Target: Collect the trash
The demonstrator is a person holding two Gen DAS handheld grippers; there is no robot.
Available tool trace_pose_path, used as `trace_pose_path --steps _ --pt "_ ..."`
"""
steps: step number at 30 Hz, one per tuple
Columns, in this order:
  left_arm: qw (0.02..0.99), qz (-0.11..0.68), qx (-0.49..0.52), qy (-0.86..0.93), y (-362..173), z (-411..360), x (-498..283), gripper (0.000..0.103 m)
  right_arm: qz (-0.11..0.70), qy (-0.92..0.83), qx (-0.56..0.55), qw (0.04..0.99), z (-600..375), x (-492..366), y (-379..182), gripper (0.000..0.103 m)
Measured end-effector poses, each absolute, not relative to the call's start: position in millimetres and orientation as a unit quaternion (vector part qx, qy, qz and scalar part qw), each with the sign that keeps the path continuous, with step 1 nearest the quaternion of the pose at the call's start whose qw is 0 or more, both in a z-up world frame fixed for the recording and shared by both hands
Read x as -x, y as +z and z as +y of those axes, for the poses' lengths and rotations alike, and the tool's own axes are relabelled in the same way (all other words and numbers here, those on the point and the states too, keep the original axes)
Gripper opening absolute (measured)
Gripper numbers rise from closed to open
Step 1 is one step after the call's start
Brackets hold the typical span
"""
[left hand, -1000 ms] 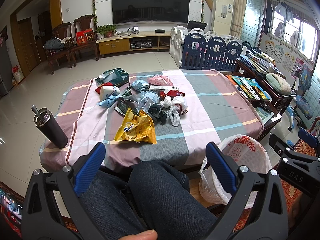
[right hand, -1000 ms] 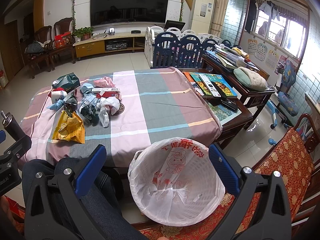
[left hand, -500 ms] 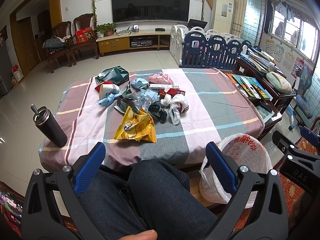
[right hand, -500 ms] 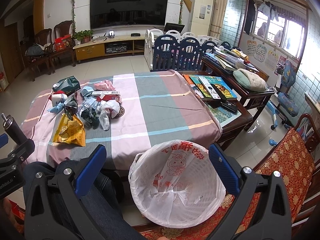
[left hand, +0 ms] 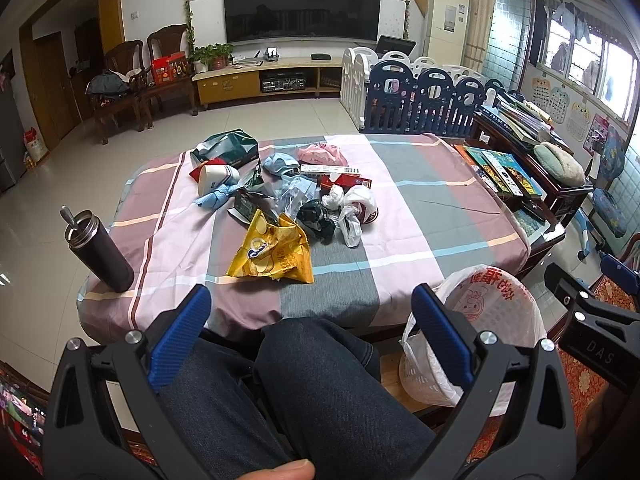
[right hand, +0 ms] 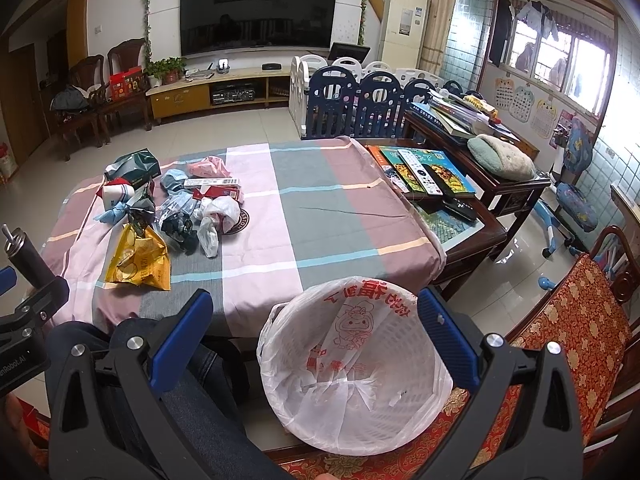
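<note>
A heap of trash lies on the striped tablecloth [left hand: 420, 216]: a yellow chip bag [left hand: 274, 254] nearest me, a black crumpled wrapper [left hand: 316, 218], white plastic bags [left hand: 354, 210], a paper cup [left hand: 214, 180] and a dark green bag [left hand: 226, 148]. The white bin [right hand: 360, 372], lined with a printed plastic bag, stands beside the table at my right. My left gripper [left hand: 312, 320] hangs open over a person's knees, short of the table. My right gripper [right hand: 316, 324] is open above the bin's near rim [left hand: 492, 280]. Neither holds anything.
A dark steel bottle [left hand: 100, 252] stands at the table's near left corner. A side table with books and remotes [right hand: 432, 176] adjoins the right edge. A red patterned chair [right hand: 576, 332] sits at right, and a blue playpen fence [left hand: 424, 100] stands behind the table.
Both views have lifted and pulled back slightly, so the table and trash sit a little lower and farther in frame. Both grippers stay open and nothing on the table has moved.
</note>
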State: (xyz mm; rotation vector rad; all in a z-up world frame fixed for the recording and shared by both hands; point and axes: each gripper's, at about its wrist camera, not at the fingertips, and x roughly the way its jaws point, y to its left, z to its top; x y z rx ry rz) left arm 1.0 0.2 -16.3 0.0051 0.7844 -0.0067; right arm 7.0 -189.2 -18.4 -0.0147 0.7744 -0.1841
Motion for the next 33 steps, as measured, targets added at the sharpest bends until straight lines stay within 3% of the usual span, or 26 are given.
trace_pose_path --steps 12,17,21,23,24,27,33 --pt "0.918 0.396 -0.002 -0.006 -29 6 -12 0.100 0.391 -0.072 0.002 0.918 -189 -16 -28 0.100" --pt "0.918 0.384 0.053 0.084 -39 74 -24 0.099 0.416 -0.021 -0.007 0.909 -190 -41 -39 0.100" --pt "0.896 0.397 0.115 0.161 -58 134 -29 0.086 0.400 -0.014 -0.015 0.917 -183 -70 -55 0.097" --pt "0.889 0.398 0.145 0.175 -67 150 -29 0.077 0.412 0.003 -0.010 0.911 -168 -88 -69 0.083" --pt "0.887 0.399 0.151 0.175 -70 152 -30 0.073 0.420 0.010 -0.013 0.907 -160 -99 -77 0.081" --pt "0.885 0.409 0.141 0.170 -81 148 -35 0.072 0.446 0.053 -0.042 0.892 -133 -128 -102 0.071" --pt "0.869 0.438 0.150 0.172 -113 150 -52 0.049 0.490 0.121 -0.028 0.863 -51 -182 -142 0.072"
